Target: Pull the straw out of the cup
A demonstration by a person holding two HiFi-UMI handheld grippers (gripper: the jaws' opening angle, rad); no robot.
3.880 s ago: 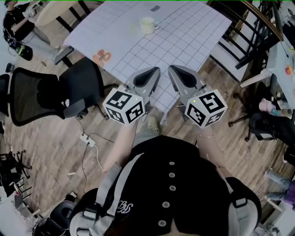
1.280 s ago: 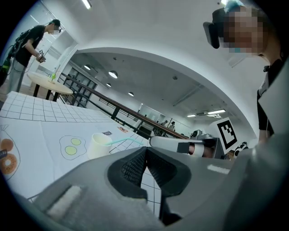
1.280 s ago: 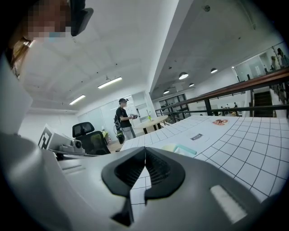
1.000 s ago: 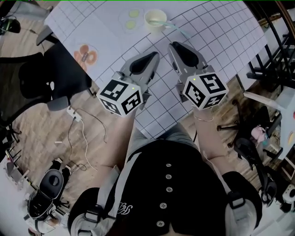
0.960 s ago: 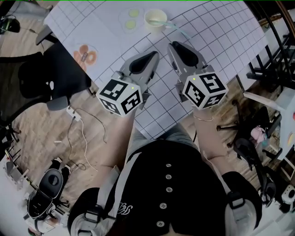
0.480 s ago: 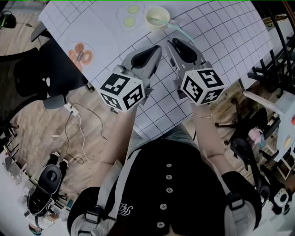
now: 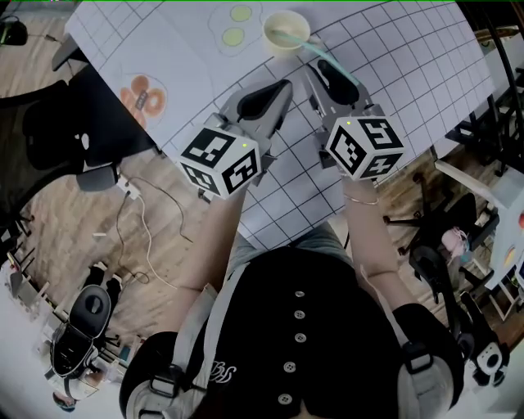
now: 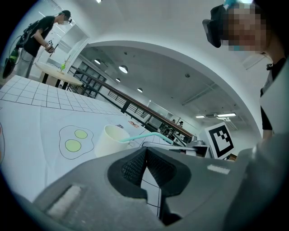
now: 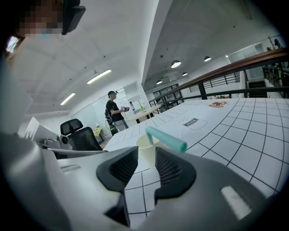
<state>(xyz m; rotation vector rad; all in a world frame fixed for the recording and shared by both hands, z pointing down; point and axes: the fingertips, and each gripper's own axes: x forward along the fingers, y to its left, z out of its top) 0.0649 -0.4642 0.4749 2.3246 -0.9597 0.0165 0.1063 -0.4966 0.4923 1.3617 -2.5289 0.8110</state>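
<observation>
A cream cup point(image 7: 286, 33) stands on the white gridded table cover point(image 7: 401, 57), with a teal straw point(image 7: 327, 59) leaning out of it toward the right gripper. My right gripper point(image 7: 316, 70) is just short of the cup, its jaws opening with a gap and nothing between the pads. In the right gripper view the cup point(image 9: 145, 144) shows through that gap point(image 9: 146, 155), and the straw's free end point(image 9: 168, 139) hangs above the right-hand jaw. My left gripper point(image 7: 284, 85) is beside it, shut and empty point(image 8: 145, 151), with the cup point(image 8: 109, 140) and straw point(image 8: 145, 136) ahead of it.
A fried-egg drawing point(image 7: 232, 24) lies left of the cup and an orange print point(image 7: 141, 94) near the table's left edge. A black office chair point(image 7: 74, 131) stands left of the table, with a cable point(image 7: 135, 221) on the wooden floor. A person point(image 9: 115, 111) stands far off.
Both grippers have come closer to the cup. The straw's free end now reaches over the right gripper's jaws.
</observation>
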